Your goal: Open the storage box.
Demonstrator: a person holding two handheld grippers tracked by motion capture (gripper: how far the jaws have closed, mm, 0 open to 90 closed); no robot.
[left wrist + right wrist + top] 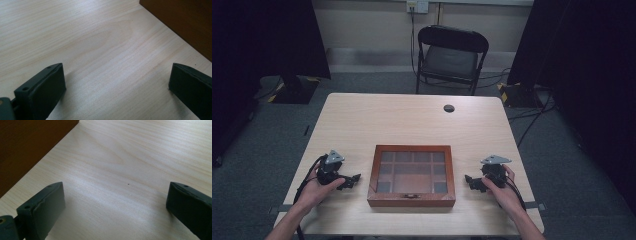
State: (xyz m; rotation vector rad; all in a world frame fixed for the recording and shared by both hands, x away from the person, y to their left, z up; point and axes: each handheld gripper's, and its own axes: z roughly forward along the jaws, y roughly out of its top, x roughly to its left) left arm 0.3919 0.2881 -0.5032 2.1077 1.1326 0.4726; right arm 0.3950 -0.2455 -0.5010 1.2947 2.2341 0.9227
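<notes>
— Wooden display box (411, 176) with a glass lid divided into panes, is that what sits between the two hands?

— Yes. It lies flat on the pale wood-grain table (412, 120), near the person's edge, lid down, with a small metal clasp on its front wall. Through the glass, compartments show, but what is in them is too dim to tell.

— And the left gripper (350, 181)?

— Held in the left hand (318, 187), resting low over the table just beside the box's left wall, jaws pointing toward it. In the left gripper view its two black jaws stand wide apart with only bare tabletop between them; the box's brown side (185, 25) crosses the upper right corner, apart from the jaws.

— The right gripper (473, 182)?

— Mirrored: in the right hand (504, 192), just beside the box's right wall, jaws aimed at it. In the right gripper view the jaws are spread wide as well, gripping nothing, with the brown side (27, 150) in the upper left corner.

— Is either one touching the box?

— No, a strip of table shows between each gripper and the box.

— Anything else around?

— A black folding chair (451, 57) stands beyond the far edge of the table, and a dark round cable port (449, 108) is set in the tabletop near that edge.
</notes>
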